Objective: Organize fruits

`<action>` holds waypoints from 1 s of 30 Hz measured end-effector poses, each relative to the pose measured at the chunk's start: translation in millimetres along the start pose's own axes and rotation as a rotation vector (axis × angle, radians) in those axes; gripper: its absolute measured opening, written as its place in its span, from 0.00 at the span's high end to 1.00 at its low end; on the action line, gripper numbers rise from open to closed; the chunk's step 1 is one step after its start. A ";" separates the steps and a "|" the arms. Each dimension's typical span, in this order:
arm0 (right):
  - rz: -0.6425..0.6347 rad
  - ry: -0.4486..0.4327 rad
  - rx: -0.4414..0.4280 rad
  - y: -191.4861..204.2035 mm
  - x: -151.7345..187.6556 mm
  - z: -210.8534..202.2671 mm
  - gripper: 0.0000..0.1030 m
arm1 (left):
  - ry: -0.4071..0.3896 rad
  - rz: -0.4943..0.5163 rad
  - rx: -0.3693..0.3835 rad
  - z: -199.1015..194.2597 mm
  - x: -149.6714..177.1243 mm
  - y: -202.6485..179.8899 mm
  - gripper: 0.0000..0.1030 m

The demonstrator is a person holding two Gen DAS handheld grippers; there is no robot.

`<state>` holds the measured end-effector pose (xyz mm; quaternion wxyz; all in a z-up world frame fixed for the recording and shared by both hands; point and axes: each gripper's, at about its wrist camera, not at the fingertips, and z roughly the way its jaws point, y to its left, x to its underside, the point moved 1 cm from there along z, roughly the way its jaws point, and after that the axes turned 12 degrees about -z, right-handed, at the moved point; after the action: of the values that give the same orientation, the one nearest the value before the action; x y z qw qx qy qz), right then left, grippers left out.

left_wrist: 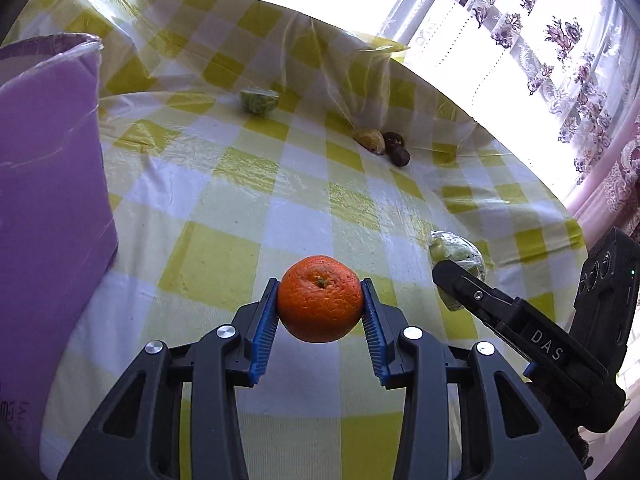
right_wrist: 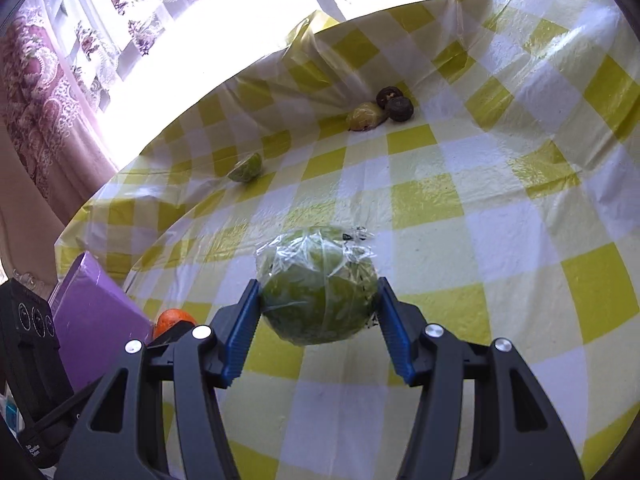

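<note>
Left jaws: your left gripper (left_wrist: pixel 320 300) is clamped on the orange (left_wrist: pixel 320 298), blue pads pressed to both flanks, stem end facing you.
Right jaws: your right gripper (right_wrist: pixel 318 304) is clamped on the wrapped green fruit (right_wrist: pixel 318 286), held between the pads above the worktop (right_wrist: pixel 460 200).
Other fruit: far ahead of both jaws lie a cut green half (left_wrist: pixel 258 99), a yellowish fruit (left_wrist: pixel 370 139) and two dark round ones (left_wrist: pixel 397 148), touching in a cluster.
Purple box: it stands just left of your left jaws (left_wrist: pixel 48 184).
Risk, film: the plastic wrap looks slick, so the green fruit may slide in the pads if you tilt or swing.
Risk, orange: it is round and gripped only at its sides; loosen and it would likely roll off across the cloth.
Risk, crowding: your two grippers sit near each other and could knock together.
Hidden: no bowl or tray shows; the box top is cut off, and the dark fruits are too small to name.
</note>
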<state>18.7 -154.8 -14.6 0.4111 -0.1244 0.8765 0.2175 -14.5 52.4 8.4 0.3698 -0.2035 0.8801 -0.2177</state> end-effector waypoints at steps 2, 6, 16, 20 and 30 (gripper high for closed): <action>-0.012 0.007 -0.007 9.1 7.9 -5.2 0.44 | 0.003 0.006 -0.004 -8.5 7.0 3.3 0.63; -0.039 0.014 -0.029 23.8 20.3 -15.1 0.44 | -0.017 0.014 -0.014 -24.3 17.2 9.6 0.63; -0.063 0.030 -0.095 44.7 38.4 -27.6 0.44 | -0.085 0.074 -0.033 -46.5 28.7 8.8 0.63; -0.058 0.023 -0.105 46.0 38.2 -28.9 0.44 | -0.113 0.059 -0.021 -51.7 28.5 10.6 0.63; -0.065 -0.166 -0.174 63.9 38.4 -61.5 0.44 | -0.308 0.096 -0.069 -101.8 42.0 13.1 0.63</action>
<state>-71.8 -130.2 8.3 0.4767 -0.1693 0.8127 0.2891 -119.4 65.1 42.1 0.5029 -0.2049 0.8287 -0.1355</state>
